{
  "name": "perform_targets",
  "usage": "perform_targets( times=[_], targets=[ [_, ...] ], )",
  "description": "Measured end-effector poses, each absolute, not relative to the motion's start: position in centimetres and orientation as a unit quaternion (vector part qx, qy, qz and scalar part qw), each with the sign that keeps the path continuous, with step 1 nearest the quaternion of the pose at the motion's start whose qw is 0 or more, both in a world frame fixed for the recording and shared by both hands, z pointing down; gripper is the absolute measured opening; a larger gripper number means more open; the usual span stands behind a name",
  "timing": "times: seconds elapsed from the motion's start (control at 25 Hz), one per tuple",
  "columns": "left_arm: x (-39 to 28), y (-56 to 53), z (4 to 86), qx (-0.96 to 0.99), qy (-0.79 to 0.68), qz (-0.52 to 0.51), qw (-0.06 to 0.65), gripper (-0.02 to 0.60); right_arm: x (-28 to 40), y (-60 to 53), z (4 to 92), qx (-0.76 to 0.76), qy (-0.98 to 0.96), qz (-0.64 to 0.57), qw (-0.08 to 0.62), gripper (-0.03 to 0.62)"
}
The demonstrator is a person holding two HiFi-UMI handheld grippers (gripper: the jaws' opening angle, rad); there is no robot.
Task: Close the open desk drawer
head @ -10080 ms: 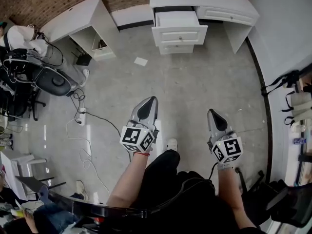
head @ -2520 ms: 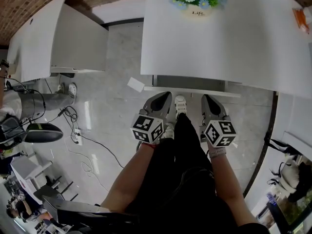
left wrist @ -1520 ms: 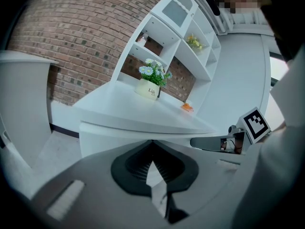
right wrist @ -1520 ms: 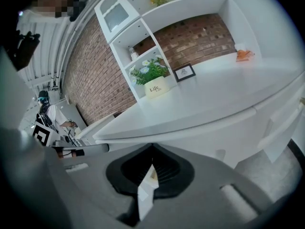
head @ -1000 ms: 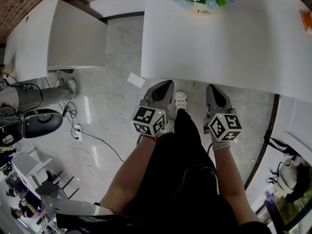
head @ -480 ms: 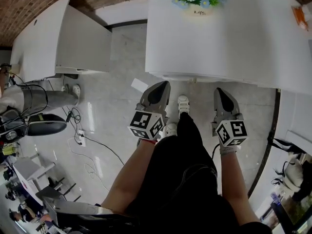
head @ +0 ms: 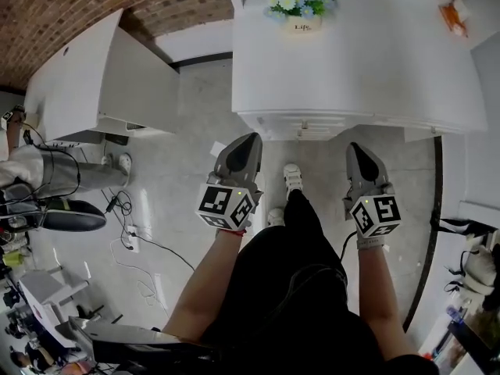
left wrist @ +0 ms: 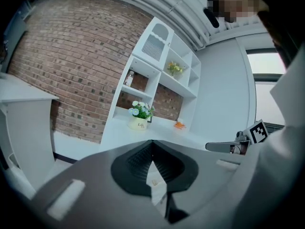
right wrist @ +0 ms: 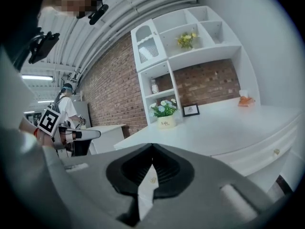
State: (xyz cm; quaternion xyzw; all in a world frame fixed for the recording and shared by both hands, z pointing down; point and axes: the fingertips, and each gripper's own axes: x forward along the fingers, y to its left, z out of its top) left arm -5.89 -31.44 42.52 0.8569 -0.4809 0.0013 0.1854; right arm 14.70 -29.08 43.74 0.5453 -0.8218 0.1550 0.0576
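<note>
The white desk (head: 367, 61) fills the top of the head view. Its drawer front (head: 308, 125) with small knobs lies flush under the desk's front edge, with no gap showing. My left gripper (head: 251, 137) hangs just in front of that edge, shut and empty, a short gap away. My right gripper (head: 355, 147) is also shut with nothing in it, below the desk edge further right. In the right gripper view the drawer front with its knob (right wrist: 276, 151) sits under the desk top (right wrist: 224, 128). Both jaw pairs meet at their tips in the gripper views.
A flower pot (head: 301, 10) and an orange item (head: 453, 10) stand on the desk. A second white desk (head: 94, 84) is at the left, with a chair (head: 66, 217) and floor cables (head: 148, 244) below it. A paper (head: 219, 148) lies on the floor.
Both grippers and the head view have drawn back from the desk. The drawer, slightly open 2.5 s ago, has been flush since about a second ago.
</note>
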Motion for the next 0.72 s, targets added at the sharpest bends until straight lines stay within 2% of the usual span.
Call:
perform_targets(
  times=[0.72],
  targets=[
    [-7.6, -22.7, 38.0, 0.863, -0.48, -0.031, 0.153, 0.003, 14.2, -20.4, 38.4, 0.557, -0.823, 0.111, 0.024, 0.0]
  ],
)
